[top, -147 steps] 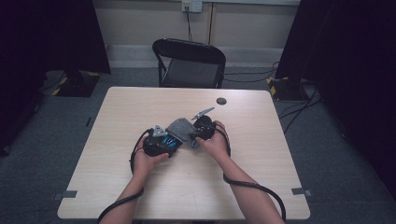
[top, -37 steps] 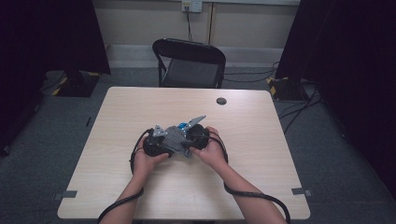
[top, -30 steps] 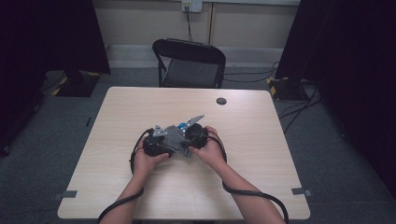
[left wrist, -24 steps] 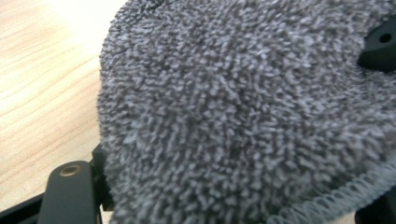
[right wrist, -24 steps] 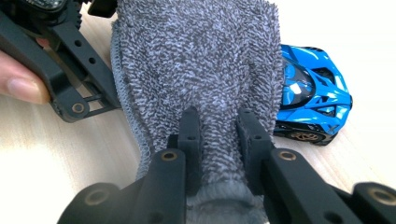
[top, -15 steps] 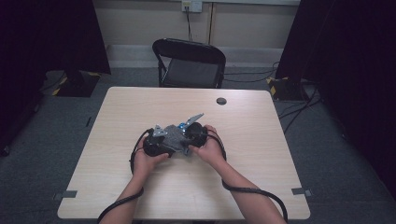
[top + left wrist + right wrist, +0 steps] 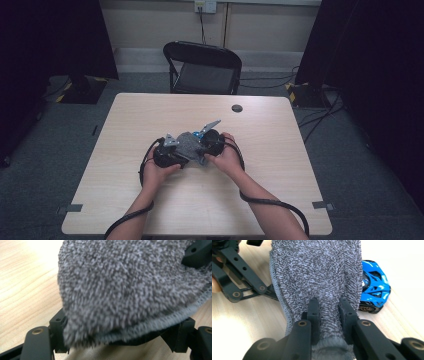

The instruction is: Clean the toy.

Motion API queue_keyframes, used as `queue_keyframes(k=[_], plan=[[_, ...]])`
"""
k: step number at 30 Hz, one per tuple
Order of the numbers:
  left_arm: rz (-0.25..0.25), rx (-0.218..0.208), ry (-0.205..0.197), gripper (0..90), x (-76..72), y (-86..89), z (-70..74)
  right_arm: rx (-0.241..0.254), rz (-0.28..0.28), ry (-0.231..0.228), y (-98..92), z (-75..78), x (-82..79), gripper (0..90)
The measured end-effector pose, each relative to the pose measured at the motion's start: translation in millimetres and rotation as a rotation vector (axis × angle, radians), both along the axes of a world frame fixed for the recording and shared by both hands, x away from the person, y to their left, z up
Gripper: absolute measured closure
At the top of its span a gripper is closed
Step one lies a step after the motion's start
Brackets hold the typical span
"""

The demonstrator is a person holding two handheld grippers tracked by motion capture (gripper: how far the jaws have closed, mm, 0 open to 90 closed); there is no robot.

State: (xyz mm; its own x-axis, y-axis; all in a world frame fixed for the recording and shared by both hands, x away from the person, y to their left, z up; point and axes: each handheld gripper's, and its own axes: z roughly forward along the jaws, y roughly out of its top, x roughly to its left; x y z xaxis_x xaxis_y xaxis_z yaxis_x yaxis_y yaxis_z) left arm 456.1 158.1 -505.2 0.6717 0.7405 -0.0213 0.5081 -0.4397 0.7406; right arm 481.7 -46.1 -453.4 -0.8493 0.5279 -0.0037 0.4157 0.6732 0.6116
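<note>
The right hand-held gripper (image 7: 328, 308) is clamped on a fold of the grey cloth (image 7: 317, 272), which runs lengthwise away from it toward the left hand-held gripper (image 7: 120, 340). That one's jaws stand apart with the cloth draped over them. A blue toy car (image 7: 374, 287) sits on the worktop (image 7: 280, 130) just beside the cloth, nearer the right hand-held gripper.

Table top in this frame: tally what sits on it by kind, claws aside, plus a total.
Grey terry cloth: 1
Blue toy car: 1
Small dark round object: 1
Total: 3
</note>
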Motion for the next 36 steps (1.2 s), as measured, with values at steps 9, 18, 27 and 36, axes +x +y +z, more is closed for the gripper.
queue_keyframes(k=[9,18,27,36], plan=[[0.0,0.0,0.0,24.3,0.0,0.0,0.0,0.007,-0.018,0.006,-4.1,-1.9,4.8,74.4],[0.0,0.0,0.0,24.2,0.0,0.0,0.0,0.016,-0.065,0.024,-12.6,-4.0,13.9,74.4],[0.0,0.0,0.0,24.2,0.0,0.0,0.0,0.02,-0.098,0.03,-17.7,-5.8,21.6,74.4],[0.0,-0.001,0.0,24.3,-0.1,-0.1,0.0,0.011,-0.111,0.029,-20.4,-5.7,26.8,74.4]])
